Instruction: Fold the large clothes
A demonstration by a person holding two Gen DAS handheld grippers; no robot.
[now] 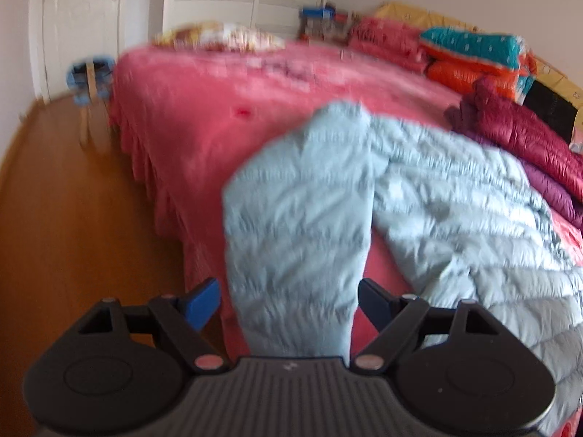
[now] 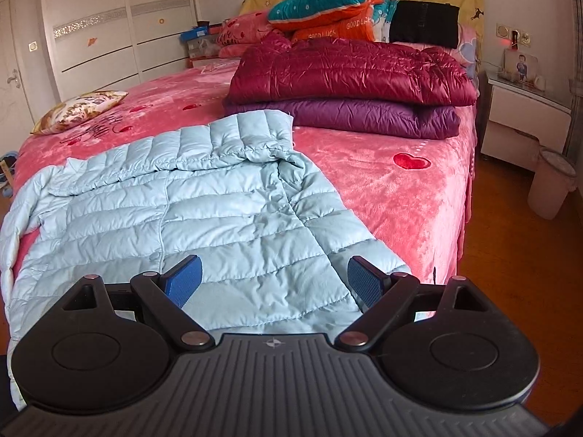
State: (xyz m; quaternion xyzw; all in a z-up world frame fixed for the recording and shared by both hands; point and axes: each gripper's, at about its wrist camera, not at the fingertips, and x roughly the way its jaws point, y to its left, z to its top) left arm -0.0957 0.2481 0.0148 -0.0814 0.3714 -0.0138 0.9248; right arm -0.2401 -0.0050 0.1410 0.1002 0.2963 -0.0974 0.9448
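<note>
A light blue quilted down jacket [image 2: 189, 211] lies spread on the pink bed [image 2: 393, 196]. In the blurred left wrist view one sleeve [image 1: 298, 218] of it runs toward me along the bed's left side. My left gripper [image 1: 289, 304] stands open, its blue pads on either side of that sleeve's near end and apart from it. In the right wrist view my right gripper [image 2: 273, 280] hangs open just over the jacket's near hem, nothing pinched between its pads.
Two folded down jackets, dark red [image 2: 349, 73] on purple [image 2: 379, 118], are stacked at the bed's far right. Behind them sit folded quilts [image 2: 328, 3] and a black item [image 2: 424, 23]. A patterned cushion [image 2: 80, 109] lies far left. Nightstand [image 2: 524, 123] and bin [image 2: 550, 185] stand right; wooden floor [image 1: 73, 218] left.
</note>
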